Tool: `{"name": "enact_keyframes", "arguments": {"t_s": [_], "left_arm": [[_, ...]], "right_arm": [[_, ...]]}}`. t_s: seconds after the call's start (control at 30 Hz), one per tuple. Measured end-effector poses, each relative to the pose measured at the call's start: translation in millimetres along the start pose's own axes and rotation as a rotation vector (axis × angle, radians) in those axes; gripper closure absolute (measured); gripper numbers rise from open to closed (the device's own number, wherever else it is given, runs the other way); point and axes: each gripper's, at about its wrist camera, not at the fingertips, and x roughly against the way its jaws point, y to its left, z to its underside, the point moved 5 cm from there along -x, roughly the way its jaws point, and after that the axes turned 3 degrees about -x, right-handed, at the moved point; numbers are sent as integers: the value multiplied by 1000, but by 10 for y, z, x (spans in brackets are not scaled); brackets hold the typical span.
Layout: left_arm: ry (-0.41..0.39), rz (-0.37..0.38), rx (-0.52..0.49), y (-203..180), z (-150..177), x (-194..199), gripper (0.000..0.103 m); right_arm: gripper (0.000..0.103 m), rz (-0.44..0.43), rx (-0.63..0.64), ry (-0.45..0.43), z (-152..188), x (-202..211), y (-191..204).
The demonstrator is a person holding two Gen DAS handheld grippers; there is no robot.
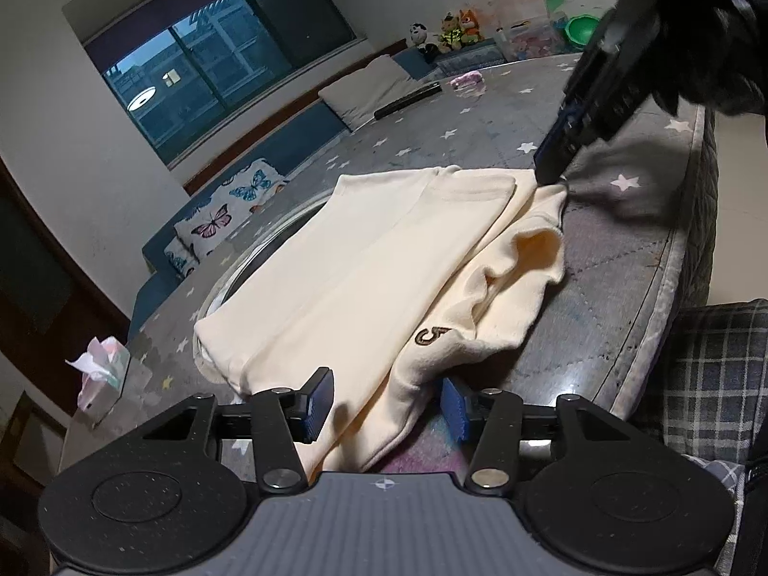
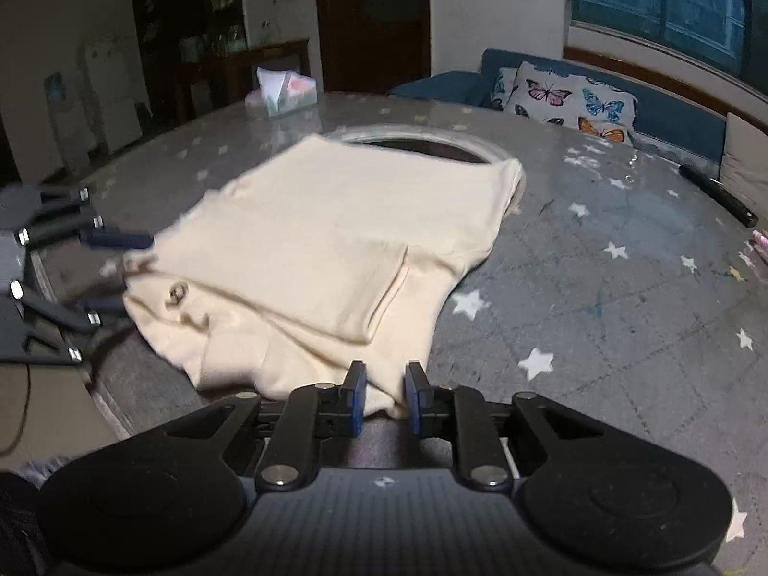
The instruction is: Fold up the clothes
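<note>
Cream garment (image 1: 345, 259) lies part-folded at desk (image 2: 600, 297) centre, one panel doubled over. Left gripper (image 1: 384, 405): jaws wide, straddling the near hem at 6 o'clock. Right gripper (image 2: 384, 398): jaws narrow around a corner, probably to pull the next fold.

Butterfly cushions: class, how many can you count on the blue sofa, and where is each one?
2. One large butterfly cushion leans against the sofa back; a smaller one peeks out behind its left edge. Others may be hidden.
</note>
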Motion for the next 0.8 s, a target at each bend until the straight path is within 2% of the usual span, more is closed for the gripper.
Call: {"name": "enact_keyframes", "arguments": {"t_s": [0.1, 0.13, 0.17, 0.2, 0.23, 0.3, 0.37, 0.43, 0.57, 0.7, 0.77, 0.8], "left_arm": [[-15, 15, 3, -8, -16, -20, 55], [-19, 20, 6, -11, -22, -26, 58], [-21, 26, 11, -12, -28, -32, 64], [-21, 32, 21, -12, -33, -39, 73], [-23, 40, 31, -10, -40, -43, 77], [-31, 54, 50, 10, -62, -43, 84], [-35, 59, 79, 79, -105, -52, 89], [-34, 72, 128, 187, -162, -76, 91], [-31, 99, 201, 372, -276, -162, 92], [-14, 116, 239, 465, -308, -281, 92], [-5, 117, 248, 484, -296, -325, 91], [-2, 118, 253, 483, -281, -327, 91]], "right_arm": [[74, -1, 42, -7, -47, 63, 36], [68, 0, 73, -5, -33, 83, 75], [63, 0, 106, -5, -19, 99, 119], [63, 0, 142, -7, -8, 112, 172], [63, -4, 177, -8, 2, 124, 225], [61, -31, 240, -5, 24, 145, 331], [48, -56, 305, -9, 40, 151, 439], [46, -67, 379, -22, 49, 135, 546], [46, -61, 476, -46, 36, 10, 692], [53, -71, 468, -53, -43, -209, 716], [73, -73, 441, -34, -74, -308, 674], [75, -79, 417, -22, -97, -335, 641]]}}
